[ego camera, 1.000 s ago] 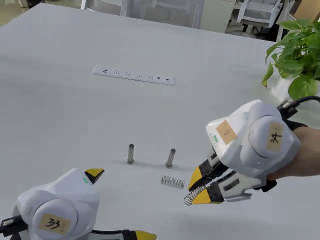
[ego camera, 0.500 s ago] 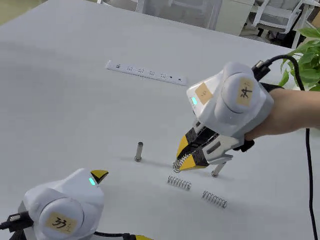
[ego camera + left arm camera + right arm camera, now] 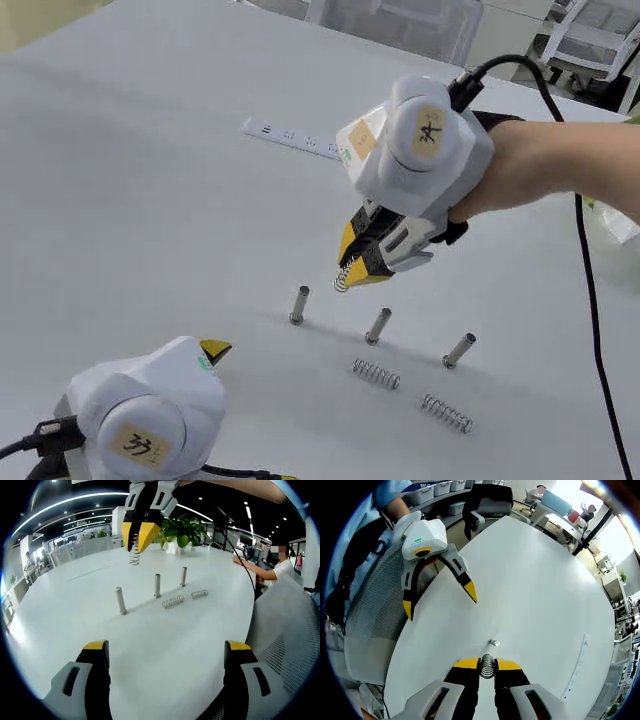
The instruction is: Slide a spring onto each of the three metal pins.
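Right gripper (image 3: 358,272) is pinching a spring (image 3: 343,280) end-down over a pin (image 3: 298,304), probably lining it up; left gripper (image 3: 166,647) is idling open.

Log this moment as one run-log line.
right tool: shut on spring, held above pins | left tool: open, empty | pins: three, bare | loose springs: two on table
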### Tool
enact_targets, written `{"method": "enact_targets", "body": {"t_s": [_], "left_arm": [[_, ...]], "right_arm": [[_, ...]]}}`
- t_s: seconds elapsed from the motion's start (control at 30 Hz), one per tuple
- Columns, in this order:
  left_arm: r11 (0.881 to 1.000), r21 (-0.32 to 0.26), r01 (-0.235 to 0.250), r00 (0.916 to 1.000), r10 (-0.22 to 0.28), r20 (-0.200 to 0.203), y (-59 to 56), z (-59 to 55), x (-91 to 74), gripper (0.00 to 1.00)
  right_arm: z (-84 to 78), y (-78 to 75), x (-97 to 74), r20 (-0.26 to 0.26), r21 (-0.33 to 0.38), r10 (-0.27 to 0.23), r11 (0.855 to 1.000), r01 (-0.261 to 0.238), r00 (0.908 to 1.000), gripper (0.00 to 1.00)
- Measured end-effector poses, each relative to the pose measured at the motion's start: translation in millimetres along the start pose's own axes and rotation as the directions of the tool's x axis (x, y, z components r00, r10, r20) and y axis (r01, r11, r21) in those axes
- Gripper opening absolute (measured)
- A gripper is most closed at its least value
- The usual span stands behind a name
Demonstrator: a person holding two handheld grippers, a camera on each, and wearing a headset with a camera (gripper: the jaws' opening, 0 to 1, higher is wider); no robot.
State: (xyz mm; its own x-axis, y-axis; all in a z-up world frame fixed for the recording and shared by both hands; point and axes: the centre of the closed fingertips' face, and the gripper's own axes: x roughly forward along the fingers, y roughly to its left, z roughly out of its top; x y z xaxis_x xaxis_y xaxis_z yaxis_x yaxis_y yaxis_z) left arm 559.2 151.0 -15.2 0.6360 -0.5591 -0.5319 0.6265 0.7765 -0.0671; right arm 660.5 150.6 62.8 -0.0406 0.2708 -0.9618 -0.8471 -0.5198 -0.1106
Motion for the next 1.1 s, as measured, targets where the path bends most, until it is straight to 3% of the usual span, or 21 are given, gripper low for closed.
{"method": "enact_targets", "body": {"t_s": [0.07, 0.27, 0.63, 1.1], "left_arm": [[1.0, 0.0, 0.0, 1.0, 0.0, 0.002, -0.4, 0.6, 0.1, 0.94], [1.0, -0.009, -0.003, 1.0, 0.003, 0.006, -1.3, 1.4, 0.7, 0.94], [1.0, -0.028, -0.01, 0.9999, 0.011, 0.009, -4.1, -0.9, 3.4, 0.93], [0.999, -0.052, -0.016, 0.9999, 0.016, 0.004, -4.5, -5.3, 6.8, 0.92]], "right_arm": [[0.0, -8.9, 1.8, -0.006, -0.009, 0.005, 1.0, -0.005, 1.0, 0.07], [9.1, -15.0, 10.9, -0.027, -0.044, 0.028, 0.999, -0.029, 0.9993, 0.07], [3.6, -11.6, 30.7, -0.061, -0.071, 0.062, 0.995, -0.067, 0.9962, 0.07], [-0.9, -4.5, 40.4, -0.072, -0.074, 0.085, 0.993, -0.09, 0.9938, 0.08]]}}
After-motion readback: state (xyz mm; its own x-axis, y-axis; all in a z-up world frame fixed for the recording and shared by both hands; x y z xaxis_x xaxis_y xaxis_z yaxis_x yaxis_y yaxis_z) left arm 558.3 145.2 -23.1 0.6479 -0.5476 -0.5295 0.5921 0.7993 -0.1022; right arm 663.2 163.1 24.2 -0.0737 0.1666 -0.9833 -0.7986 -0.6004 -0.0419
